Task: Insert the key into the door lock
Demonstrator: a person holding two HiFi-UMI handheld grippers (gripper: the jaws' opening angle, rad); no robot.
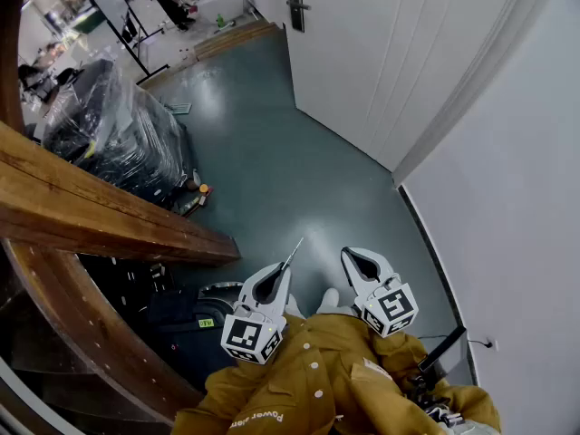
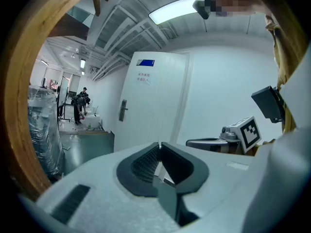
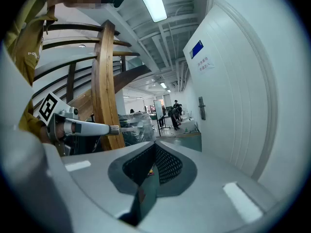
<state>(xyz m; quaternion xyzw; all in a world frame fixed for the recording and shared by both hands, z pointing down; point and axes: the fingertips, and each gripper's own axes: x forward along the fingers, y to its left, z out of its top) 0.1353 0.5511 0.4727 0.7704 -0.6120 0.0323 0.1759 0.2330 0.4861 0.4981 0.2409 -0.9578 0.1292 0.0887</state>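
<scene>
head view, key pinched – left claw

The door stands ahead; wrapped goods, seemingly, left.

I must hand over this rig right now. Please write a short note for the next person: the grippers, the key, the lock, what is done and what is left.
Left gripper: fingers shut on the key, which sticks out past the tips.
Right gripper: shut, holding nothing.
Door lock: on the white door, across the floor, far from both grippers.
Done: the key is in grip.
Left: go to the door, line the key up with the lock, and insert it.
</scene>
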